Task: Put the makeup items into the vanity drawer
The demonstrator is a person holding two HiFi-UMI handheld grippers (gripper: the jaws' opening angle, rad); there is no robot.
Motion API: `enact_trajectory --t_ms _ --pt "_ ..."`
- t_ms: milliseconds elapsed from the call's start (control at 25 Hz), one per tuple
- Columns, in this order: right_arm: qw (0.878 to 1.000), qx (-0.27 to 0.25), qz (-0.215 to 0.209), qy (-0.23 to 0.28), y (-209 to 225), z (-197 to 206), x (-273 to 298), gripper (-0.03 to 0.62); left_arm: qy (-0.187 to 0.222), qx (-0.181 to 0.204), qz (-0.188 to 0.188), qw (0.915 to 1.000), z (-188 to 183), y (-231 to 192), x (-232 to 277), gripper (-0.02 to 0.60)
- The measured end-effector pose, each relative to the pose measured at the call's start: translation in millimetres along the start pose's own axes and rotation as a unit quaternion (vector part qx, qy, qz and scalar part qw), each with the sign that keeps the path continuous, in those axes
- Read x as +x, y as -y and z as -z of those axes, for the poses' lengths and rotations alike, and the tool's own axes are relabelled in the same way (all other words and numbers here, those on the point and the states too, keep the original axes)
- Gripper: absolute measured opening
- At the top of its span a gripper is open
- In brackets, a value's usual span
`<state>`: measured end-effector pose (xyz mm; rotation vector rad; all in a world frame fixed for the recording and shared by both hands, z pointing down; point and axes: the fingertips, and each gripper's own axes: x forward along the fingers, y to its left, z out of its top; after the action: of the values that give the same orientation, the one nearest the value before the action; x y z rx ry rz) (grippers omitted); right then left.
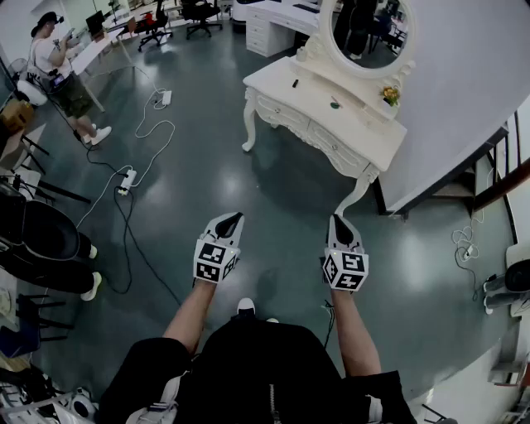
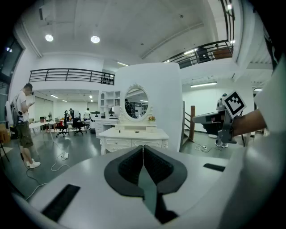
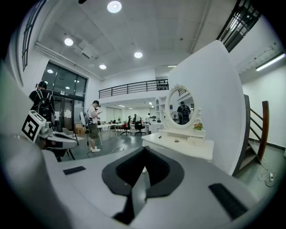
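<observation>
A white vanity (image 1: 331, 112) with an oval mirror (image 1: 368, 29) stands across the floor ahead of me, its front drawers (image 1: 286, 114) closed. On its top lie a small dark item (image 1: 295, 83) and a greenish item (image 1: 334, 103), with a flower pot (image 1: 390, 95) near the mirror. My left gripper (image 1: 238, 216) and right gripper (image 1: 337, 219) are held side by side, well short of the vanity. In the left gripper view the jaws (image 2: 143, 146) meet with nothing between them. The right gripper's jaws (image 3: 145, 149) are likewise together and empty.
A person (image 1: 62, 70) stands at far left by desks and office chairs (image 1: 157, 25). Cables and a power strip (image 1: 127, 179) trail over the grey floor at left. A black chair (image 1: 45, 232) is near my left side. A wall and stairs (image 1: 489, 178) flank the vanity at right.
</observation>
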<state>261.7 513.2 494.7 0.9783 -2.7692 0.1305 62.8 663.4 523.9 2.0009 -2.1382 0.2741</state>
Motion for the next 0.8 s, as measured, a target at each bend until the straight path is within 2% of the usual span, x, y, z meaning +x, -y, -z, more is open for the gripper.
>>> enact_trajectory --t_ms 120,280,440,640,800 --pt "1.0 -0.016 -0.012 0.02 -1.9 -7.0 -12.3 0.003 0.008 -0.001 0.004 1.0 -4.6 10.7 -2.3 0.021" --pt "0.998 -0.049 -0.028 0.023 -8.8 -7.2 -27.8 0.003 0.013 -0.001 0.011 0.9999 -7.2 21.7 -5.3 0.021" --pt "0.999 0.009 -0.05 0.012 -10.8 0.6 -22.2 0.006 0.019 0.003 0.028 0.9994 -12.4 23.5 -0.9 0.021" --pt "0.999 -0.009 -0.032 0.005 -15.8 5.8 -2.0 0.005 0.022 0.017 0.047 0.9985 -12.7 17.2 10.9 0.021" --pt "1.0 -0.003 -0.017 0.009 -20.7 3.4 14.5 0.006 0.018 0.019 0.057 0.998 -12.1 2.7 21.8 0.021"
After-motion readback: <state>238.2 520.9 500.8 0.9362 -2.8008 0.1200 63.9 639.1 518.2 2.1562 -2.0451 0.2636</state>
